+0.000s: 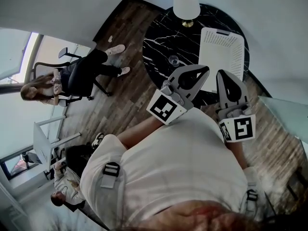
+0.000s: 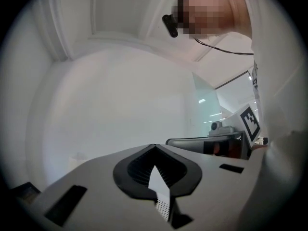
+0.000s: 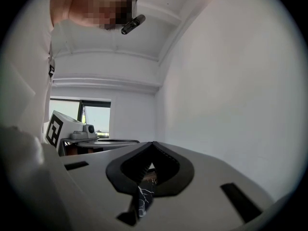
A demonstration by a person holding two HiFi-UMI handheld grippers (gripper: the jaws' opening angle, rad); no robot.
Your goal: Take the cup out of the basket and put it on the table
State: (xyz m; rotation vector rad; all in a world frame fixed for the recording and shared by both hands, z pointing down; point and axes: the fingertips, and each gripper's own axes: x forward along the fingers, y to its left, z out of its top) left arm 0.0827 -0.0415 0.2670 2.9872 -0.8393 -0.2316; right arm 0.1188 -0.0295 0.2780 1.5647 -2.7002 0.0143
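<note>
Both grippers closed and empty, cup on the table beyond them

The left gripper (image 1: 206, 70) and the right gripper (image 1: 223, 74) sit close to the person's chest. Each has its jaws pressed together at the tips, with nothing between them. The cup (image 1: 173, 60), a clear glass, stands on the black marble table (image 1: 159, 40), just left of the white basket (image 1: 221, 52) and outside it. It is beyond the left gripper's tip and apart from it. A lamp (image 1: 186, 4) stands at the table's far edge.
</note>
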